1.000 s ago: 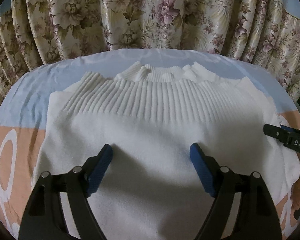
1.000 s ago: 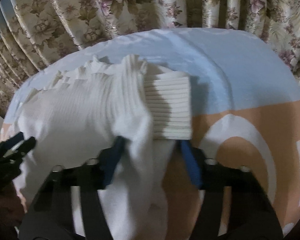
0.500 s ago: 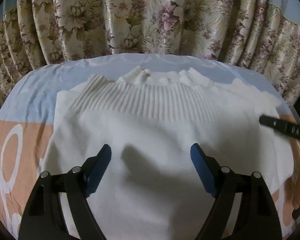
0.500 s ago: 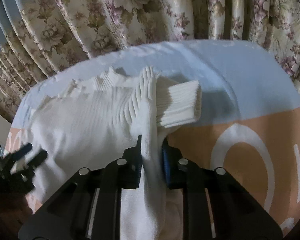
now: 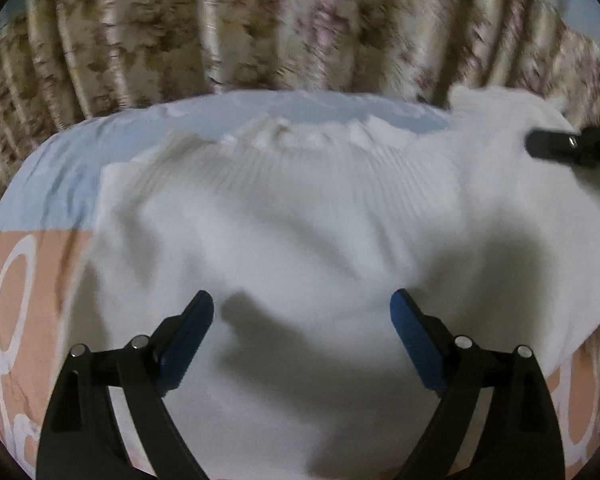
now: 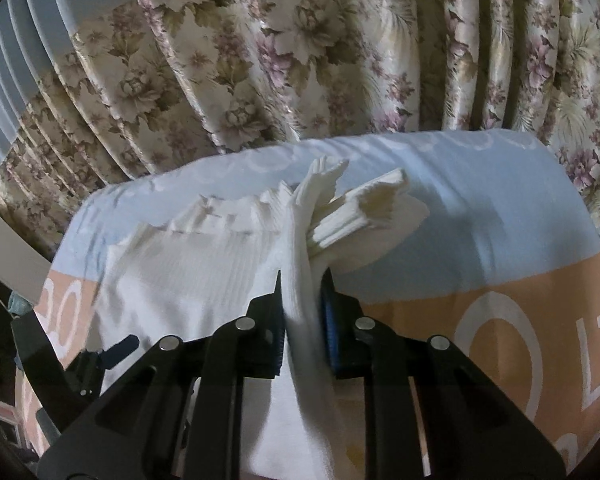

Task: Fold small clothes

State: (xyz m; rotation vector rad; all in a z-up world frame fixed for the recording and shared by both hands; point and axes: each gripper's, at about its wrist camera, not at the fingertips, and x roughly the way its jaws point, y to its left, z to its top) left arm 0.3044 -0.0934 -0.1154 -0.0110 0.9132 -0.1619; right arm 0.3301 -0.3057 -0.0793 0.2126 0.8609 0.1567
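Left tool (image 5: 302,330) opening wide over white sweater (image 5: 300,240), nothing between pads. Only in right wrist view: right tool (image 6: 303,312) clamped on sweater's raised sleeve (image 6: 300,248), ribbed cuff (image 6: 364,210) beyond. Farther, bedsheet (image 6: 500,200), floral curtain (image 6: 320,60).

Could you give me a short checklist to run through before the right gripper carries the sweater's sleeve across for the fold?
1. Right gripper shut on the sleeve: ok, fabric is pinched between the blue pads.
2. Ribbed cuff clear of the bedsheet: ok, it looks lifted.
3. Left gripper out of the fold's way: not ok, it hovers over the sweater body, jaws opening, nothing between them.
4. Sweater body flat: ok, only soft wrinkles.
5. Ribbed collar straight: cannot tell, the left view is blurred.
6. Room on the bedsheet around the sweater: ok.
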